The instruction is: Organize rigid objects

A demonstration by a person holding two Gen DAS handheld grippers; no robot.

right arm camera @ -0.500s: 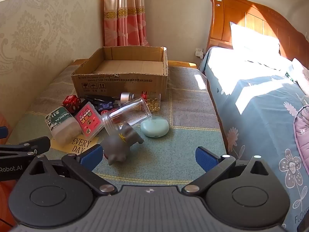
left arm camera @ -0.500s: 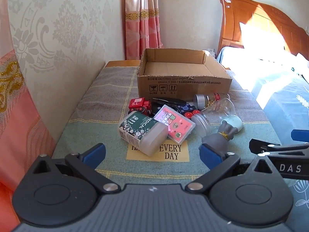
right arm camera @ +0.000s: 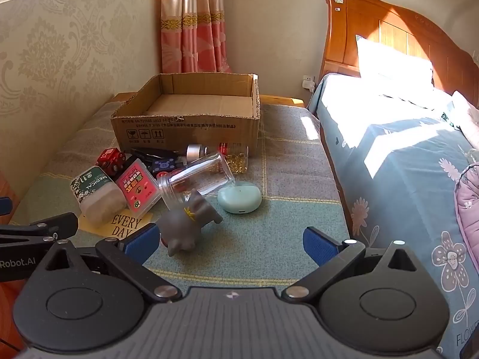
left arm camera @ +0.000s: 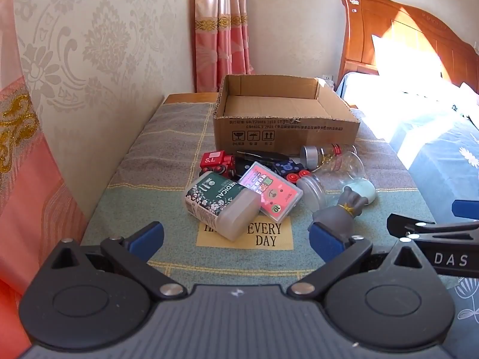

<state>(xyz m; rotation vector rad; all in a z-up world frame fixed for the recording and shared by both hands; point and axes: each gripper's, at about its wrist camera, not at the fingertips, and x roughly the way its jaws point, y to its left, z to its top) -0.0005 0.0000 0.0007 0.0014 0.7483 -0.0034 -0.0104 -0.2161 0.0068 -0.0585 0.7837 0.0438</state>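
An open empty cardboard box (left arm camera: pixel 284 119) (right arm camera: pixel 191 119) stands at the back of the cloth-covered table. In front of it lies a pile: a green MEDICAL container (left arm camera: pixel 221 203) (right arm camera: pixel 95 191), a pink card case (left arm camera: pixel 271 191) (right arm camera: pixel 137 187), a red toy car (left arm camera: pixel 217 161) (right arm camera: pixel 110 158), a clear jar on its side (left arm camera: pixel 332 176) (right arm camera: pixel 197 179), a grey toy figure (left arm camera: pixel 341 215) (right arm camera: pixel 188 221), a mint case (right arm camera: pixel 239 197), and a small bottle of yellow capsules (right arm camera: pixel 236 157). My left gripper (left arm camera: pixel 236 239) is open and empty, short of the green container. My right gripper (right arm camera: pixel 230 243) is open and empty, beside the grey figure.
A wallpapered wall (left arm camera: pixel 89 74) runs along the table's left side. A bed with a blue floral cover (right arm camera: pixel 404 164) and wooden headboard (right arm camera: pixel 389 39) borders the table on the right. Pink curtains (right arm camera: pixel 191 30) hang behind the box.
Both grippers have shifted only slightly; the objects lie as before.
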